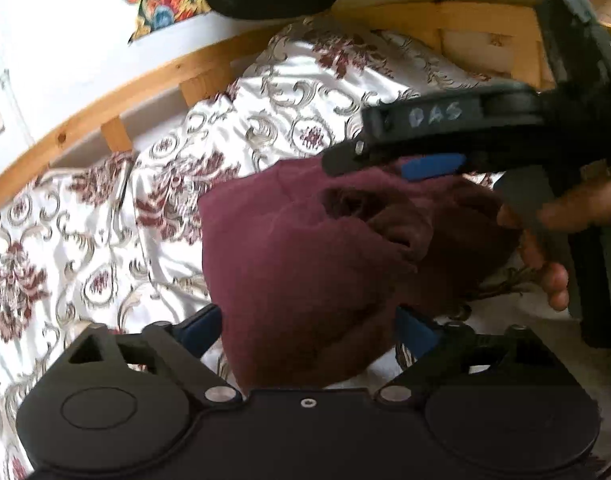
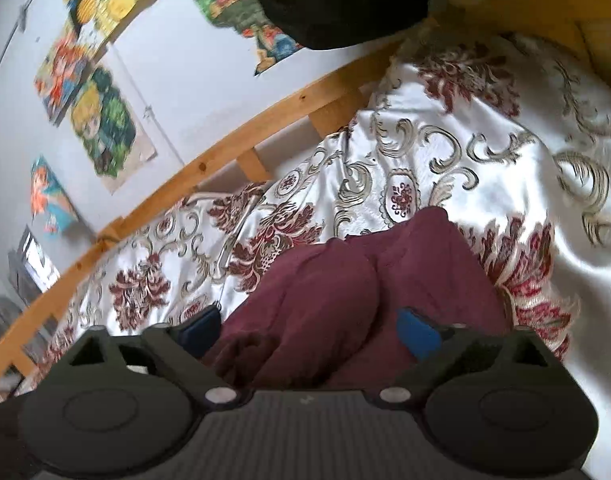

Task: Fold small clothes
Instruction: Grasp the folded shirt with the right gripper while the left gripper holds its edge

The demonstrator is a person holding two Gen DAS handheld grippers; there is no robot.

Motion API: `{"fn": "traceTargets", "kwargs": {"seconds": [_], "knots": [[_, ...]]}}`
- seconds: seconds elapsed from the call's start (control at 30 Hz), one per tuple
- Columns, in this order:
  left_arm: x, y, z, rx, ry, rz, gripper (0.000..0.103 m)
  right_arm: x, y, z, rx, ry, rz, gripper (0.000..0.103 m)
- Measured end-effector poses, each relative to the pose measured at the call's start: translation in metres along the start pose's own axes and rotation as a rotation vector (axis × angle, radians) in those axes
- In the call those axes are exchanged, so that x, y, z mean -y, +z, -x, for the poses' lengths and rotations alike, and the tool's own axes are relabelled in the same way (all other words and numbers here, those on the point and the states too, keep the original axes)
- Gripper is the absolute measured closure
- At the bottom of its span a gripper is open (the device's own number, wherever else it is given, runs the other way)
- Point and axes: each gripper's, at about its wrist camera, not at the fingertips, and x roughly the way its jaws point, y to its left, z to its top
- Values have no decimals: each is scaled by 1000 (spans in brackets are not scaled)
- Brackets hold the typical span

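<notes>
Maroon garment [image 1: 305, 264] lies between both grippers' seemingly spread fingers [image 2: 419, 332]

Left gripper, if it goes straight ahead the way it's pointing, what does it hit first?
The maroon garment: it already lies between the open left gripper fingers. Beyond it comes the right gripper, though depth is unclear.

Right gripper [image 2: 309, 326], jaws spread wide, over maroon garment [image 2: 345, 292] bunched on white floral bedspread [image 2: 505, 168]. Wooden bed rail [image 2: 209, 172] behind. Cartoon posters [image 2: 101, 128] on white wall [image 2: 193, 92].
</notes>
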Motion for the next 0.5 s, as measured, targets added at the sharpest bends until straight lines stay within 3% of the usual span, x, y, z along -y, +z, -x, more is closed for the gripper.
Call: {"fn": "traceTargets", "kwargs": {"seconds": [0.03,0.1,0.2,0.37,0.5], "knots": [[0,1,1,11,-6,-9,18,2,-1,-2,-5,-4,-12,20],[2,1,2,25,-23,-23,40,11,-2,-3,-16,-3,-55,29],[8,1,1,24,-14,-63,56,18,-4,-6,-27,22,-100,44],[3,2,1,26,-32,-33,67,11,-4,-6,-13,25,-49,82],[3,5,-1,30,-68,-22,74,2,3,3,38,27,4,91]]}}
